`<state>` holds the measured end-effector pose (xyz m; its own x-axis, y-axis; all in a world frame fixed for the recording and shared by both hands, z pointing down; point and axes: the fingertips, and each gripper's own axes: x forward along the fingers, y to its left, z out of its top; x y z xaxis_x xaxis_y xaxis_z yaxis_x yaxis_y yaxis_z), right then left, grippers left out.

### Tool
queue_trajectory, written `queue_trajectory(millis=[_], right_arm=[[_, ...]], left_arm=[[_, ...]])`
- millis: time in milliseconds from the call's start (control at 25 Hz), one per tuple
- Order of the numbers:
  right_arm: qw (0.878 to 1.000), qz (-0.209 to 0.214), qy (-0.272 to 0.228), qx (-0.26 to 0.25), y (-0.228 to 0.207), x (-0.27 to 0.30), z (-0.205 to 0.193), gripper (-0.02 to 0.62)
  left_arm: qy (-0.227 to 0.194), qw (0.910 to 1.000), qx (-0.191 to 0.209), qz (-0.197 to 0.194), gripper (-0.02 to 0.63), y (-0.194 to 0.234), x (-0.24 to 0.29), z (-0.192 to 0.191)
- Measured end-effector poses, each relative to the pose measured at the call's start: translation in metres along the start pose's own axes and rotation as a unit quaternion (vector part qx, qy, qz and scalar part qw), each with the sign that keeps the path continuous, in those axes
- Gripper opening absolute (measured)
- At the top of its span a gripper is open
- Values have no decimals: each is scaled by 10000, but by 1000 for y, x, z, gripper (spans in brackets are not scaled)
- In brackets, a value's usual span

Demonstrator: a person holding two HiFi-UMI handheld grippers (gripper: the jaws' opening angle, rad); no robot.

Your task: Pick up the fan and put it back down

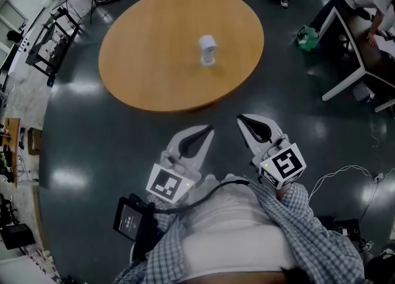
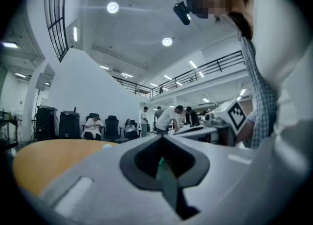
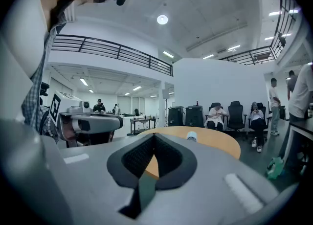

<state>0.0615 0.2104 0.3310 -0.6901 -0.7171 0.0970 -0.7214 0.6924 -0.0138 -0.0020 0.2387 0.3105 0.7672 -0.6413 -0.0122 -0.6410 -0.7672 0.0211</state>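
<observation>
Fan (image 1: 208,50): small, white, standing upright near the middle of the round bench (image 1: 154,66). Nothing else is on the bench. Its long axis is vertical, a rounded head over a short base. In the right gripper view the grille seems to face back toward the person, but it is too small to be sure.

Left gripper (image 1: 200,136) and right gripper (image 1: 250,125) are side by side close to the person's body, well short of the bench edge and pointing roughly level toward it. Fingers on both are closed tip to tip, with nothing between them.

Step, as judged: the pick-up has not begun and the fan is untouched. The next move calls for reaching out over the bench, opening one pair of fingers, then closing them on the fan's sides without tipping it.
</observation>
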Motion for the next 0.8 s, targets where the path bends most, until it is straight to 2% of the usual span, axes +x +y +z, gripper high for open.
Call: queue_trajectory(millis=[400, 800], right_arm=[[9999, -45, -108, 75, -5, -10, 3, 3], [9998, 144, -115, 55, -15, -27, -2, 3]], left_arm=[[32, 10000, 2, 89, 0, -9, 0, 2], [78, 9995, -35, 302, 0, -27, 8, 0]])
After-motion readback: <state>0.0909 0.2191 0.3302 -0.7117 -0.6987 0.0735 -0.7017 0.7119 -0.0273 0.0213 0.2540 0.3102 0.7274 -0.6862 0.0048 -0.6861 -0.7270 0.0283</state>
